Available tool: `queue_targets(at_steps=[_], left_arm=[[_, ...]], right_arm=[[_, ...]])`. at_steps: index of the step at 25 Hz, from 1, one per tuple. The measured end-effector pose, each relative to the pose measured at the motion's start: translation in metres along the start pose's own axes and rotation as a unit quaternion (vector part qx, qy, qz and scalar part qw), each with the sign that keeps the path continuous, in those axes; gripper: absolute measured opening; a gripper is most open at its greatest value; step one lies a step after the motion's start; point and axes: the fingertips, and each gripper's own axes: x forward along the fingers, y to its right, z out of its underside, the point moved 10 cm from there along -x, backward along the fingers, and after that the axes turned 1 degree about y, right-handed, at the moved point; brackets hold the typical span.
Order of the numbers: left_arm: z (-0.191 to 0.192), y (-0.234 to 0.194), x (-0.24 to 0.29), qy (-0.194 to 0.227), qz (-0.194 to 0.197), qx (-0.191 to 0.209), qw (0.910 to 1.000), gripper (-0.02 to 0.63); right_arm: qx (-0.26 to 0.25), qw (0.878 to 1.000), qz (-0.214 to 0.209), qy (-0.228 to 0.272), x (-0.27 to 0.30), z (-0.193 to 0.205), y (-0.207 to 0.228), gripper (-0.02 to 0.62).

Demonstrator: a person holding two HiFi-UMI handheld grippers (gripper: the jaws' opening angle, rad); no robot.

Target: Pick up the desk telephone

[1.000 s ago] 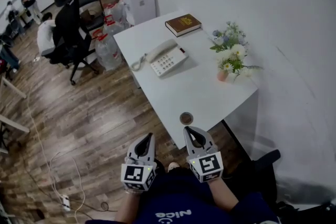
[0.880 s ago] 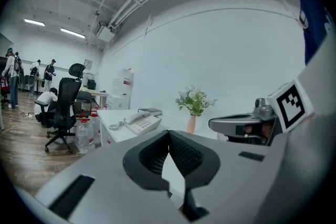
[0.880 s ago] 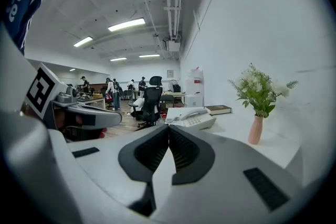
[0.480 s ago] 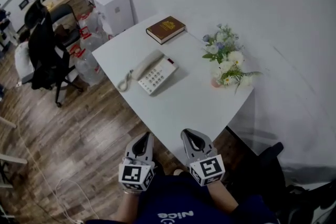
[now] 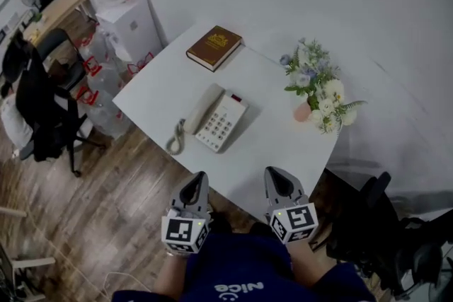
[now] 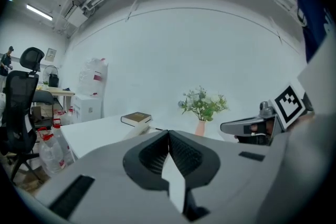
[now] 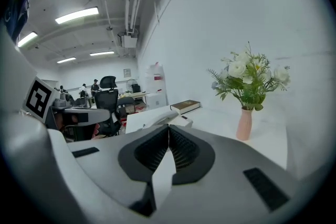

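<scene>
Two grippers, both empty, sit low in the head view in front of the person's dark blue shirt.

Left gripper (image 5: 199, 179): jaws together. In its own view the ribbed pads meet along one seam with nothing between them. Right gripper (image 5: 274, 173): the same, closed pad to pad and holding nothing. Both point toward the white surface (image 5: 152, 92), with their tips about at its near edge. Neither touches anything on it.

Desk telephone (image 5: 216, 119): white, flat on the surface toward the near left edge, well apart from both grippers. The handset (image 5: 202, 109) rests in its cradle on the left side, with the keypad beside it on the right. The coiled cord (image 5: 175, 142) loops at the surface's edge. In the right gripper view the telephone shows just past the closed jaws.

Other items on the surface:
- Brown book (image 5: 214, 47) with gold print on the cover, at the far corner, apart from the telephone.
- Pink vase (image 5: 303, 112) of white flowers and greenery, upright on the right side near the white wall, apart from the telephone.

Surroundings:
- Wood floor (image 5: 106, 208) to the left.
- A black office chair (image 5: 42, 113) stands on the floor, with clear water bottles (image 5: 99, 85) between it and the surface.
- A white cabinet (image 5: 131, 25) stands beyond the bottles, against the wall.
- A second dark chair (image 5: 364, 223) is at the lower right.
</scene>
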Motion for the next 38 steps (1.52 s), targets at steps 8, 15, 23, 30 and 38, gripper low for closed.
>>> queue_targets(at_steps=[8,15,23,30,38], left_arm=[[-0.015,-0.068,0.02,-0.025,0.06,0.007,0.9979,0.017],[-0.014,-0.097,0.042,-0.08,0.087,-0.02,0.9927,0.018],[-0.021,-0.117,0.082,-0.112,0.106,-0.054,0.9865,0.081],[-0.033,-0.138,0.141,-0.162,0.128,-0.081,0.9751,0.23],[-0.036,-0.163,0.19,-0.231,0.175,-0.088,0.953,0.295]], right_arm=[[0.059,0.995,0.079,0.006,0.031,-0.011,-0.026,0.023],[0.099,0.991,0.089,-0.014,0.055,-0.011,-0.034,0.023],[0.153,0.986,0.052,-0.041,0.095,-0.017,-0.015,0.153],[0.206,0.977,0.014,-0.053,0.122,-0.018,0.012,0.184],[0.271,0.96,0.003,-0.074,0.14,-0.002,0.03,0.207]])
